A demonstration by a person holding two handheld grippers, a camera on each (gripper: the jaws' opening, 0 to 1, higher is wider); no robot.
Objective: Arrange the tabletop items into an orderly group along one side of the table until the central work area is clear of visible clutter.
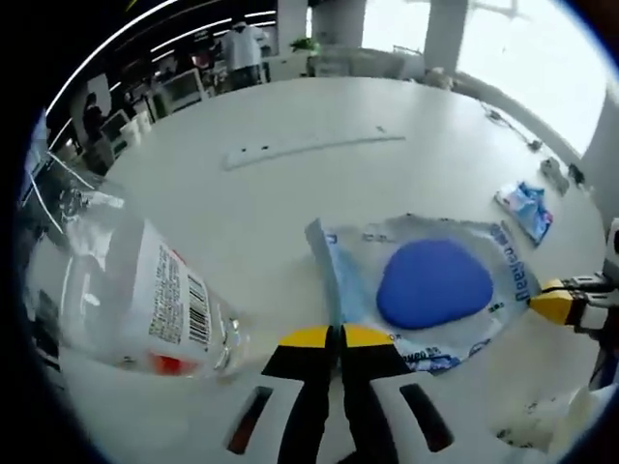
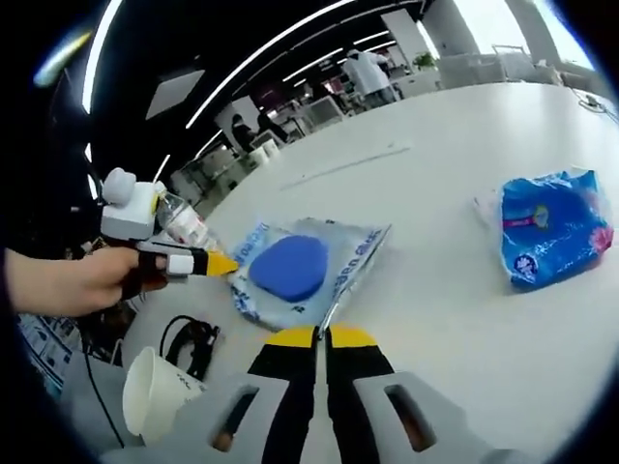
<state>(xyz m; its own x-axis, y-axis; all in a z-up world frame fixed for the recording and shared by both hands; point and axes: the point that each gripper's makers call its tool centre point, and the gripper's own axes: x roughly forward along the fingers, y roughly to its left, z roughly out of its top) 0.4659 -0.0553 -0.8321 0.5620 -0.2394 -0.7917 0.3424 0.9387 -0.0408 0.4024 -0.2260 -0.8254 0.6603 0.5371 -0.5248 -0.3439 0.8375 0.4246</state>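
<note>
A clear plastic packet (image 1: 426, 290) with a blue oval pad inside lies flat on the white table (image 1: 319, 97). In the left gripper view my left gripper (image 1: 334, 336) is shut on the packet's near folded edge. My right gripper (image 1: 553, 300) comes in from the right with its yellow tip on the opposite edge. In the right gripper view the packet (image 2: 295, 271) lies just beyond my right gripper (image 2: 321, 336), shut on the corner. A hand holds the left gripper (image 2: 215, 263) at the packet's far side. A clear labelled bottle (image 1: 145, 300) lies on its side to the left.
A blue tissue pack (image 2: 551, 227) lies right of the packet, also seen as the small pack (image 1: 525, 208). A long white strip (image 1: 309, 147) lies further out. A paper cup (image 2: 160, 387) and black cable (image 2: 193, 343) sit off the table edge. People stand in the background.
</note>
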